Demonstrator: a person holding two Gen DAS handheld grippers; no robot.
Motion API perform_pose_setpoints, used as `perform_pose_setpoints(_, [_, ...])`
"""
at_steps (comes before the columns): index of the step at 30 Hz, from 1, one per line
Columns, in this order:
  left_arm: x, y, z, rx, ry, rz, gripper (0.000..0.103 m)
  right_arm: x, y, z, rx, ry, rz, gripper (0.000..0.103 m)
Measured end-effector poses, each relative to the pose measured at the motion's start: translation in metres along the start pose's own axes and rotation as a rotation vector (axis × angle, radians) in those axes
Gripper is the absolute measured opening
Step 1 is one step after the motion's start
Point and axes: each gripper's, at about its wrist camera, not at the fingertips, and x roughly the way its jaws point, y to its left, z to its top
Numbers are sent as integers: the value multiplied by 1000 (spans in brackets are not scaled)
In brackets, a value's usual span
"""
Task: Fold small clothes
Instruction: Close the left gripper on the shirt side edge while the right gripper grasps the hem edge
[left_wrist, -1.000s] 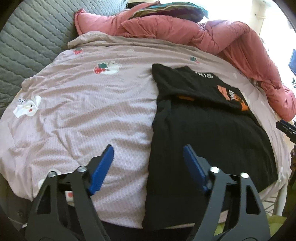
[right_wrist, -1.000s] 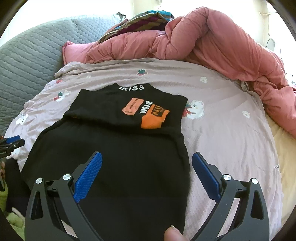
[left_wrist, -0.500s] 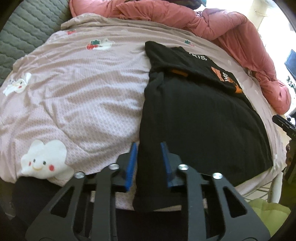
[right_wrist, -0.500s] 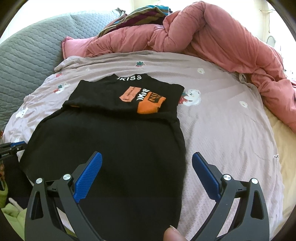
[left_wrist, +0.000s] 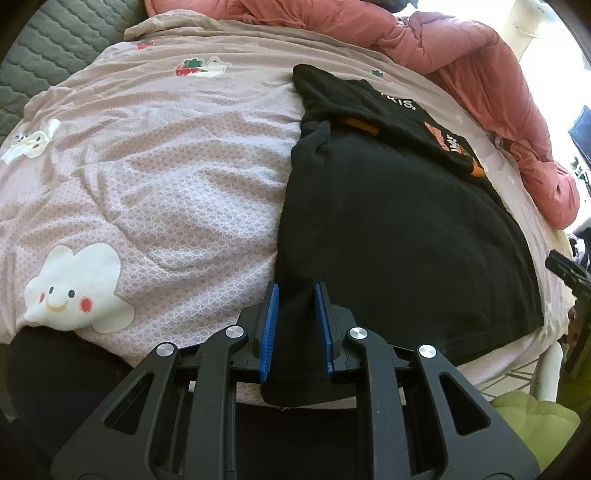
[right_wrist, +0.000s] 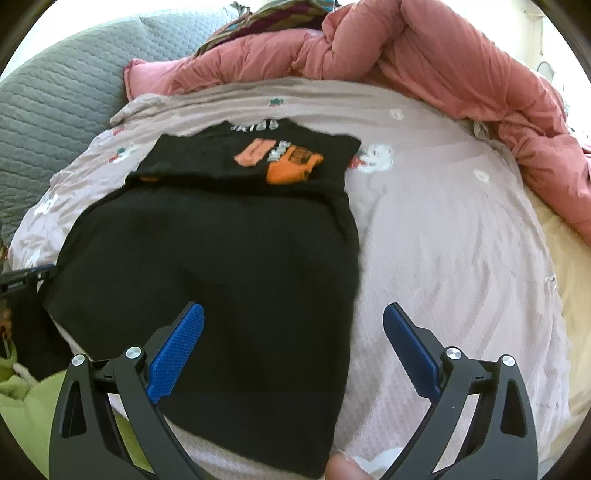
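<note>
A black T-shirt (left_wrist: 399, 221) with an orange print lies on the pink bedsheet (left_wrist: 166, 177), its top part folded over. My left gripper (left_wrist: 295, 325) is shut on the shirt's near left hem corner, cloth pinched between the blue pads. In the right wrist view the same T-shirt (right_wrist: 221, 258) lies below my right gripper (right_wrist: 293, 347), which is open and empty above the shirt's near right hem, one finger over the cloth and the other over the sheet. The left gripper (right_wrist: 26, 277) shows at that view's left edge.
A bunched pink duvet (right_wrist: 424, 62) lies along the far and right side of the bed. A grey quilted headboard (right_wrist: 55, 103) is at the left. The bed's near edge is just below the grippers. A green cloth (left_wrist: 532, 417) lies below the edge.
My left gripper has moved in to the shirt's near left corner and closed on it. My right gripper has come lower and closer over the right hem, still open.
</note>
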Motion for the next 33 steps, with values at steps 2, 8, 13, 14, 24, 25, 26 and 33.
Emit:
perform_pose_setpoints(2, [1,0,-1,2,0,2,13,0,-3,-7,3,22,23,96])
perform_pose_setpoints(8, [1,-7,-1,33,-8,23,11,1,-14,-22,15,82,45,60])
perform_pose_setpoints(13, [2,-8,-1,35,-5,17,8,9,-24,-31,48,115,56,40])
perform_pose_setpoints(14, [2,-8,-1,30,-3,15,8,10,-26,-32,51,119,56,40])
perform_pose_setpoints(24, [5,-5,-1,25,6,15,9,21,-36,-38,103,134,130,41])
perform_pose_setpoints(25, [6,-4,0,23,7,15,9,21,-36,-38,103,134,133,41])
perform_pose_setpoints(26, [7,-4,0,22,8,15,9,21,-36,-38,99,130,134,41])
perform_pose_setpoints(33, [11,-2,1,2,4,6,9,17,-33,-34,67,111,151,9])
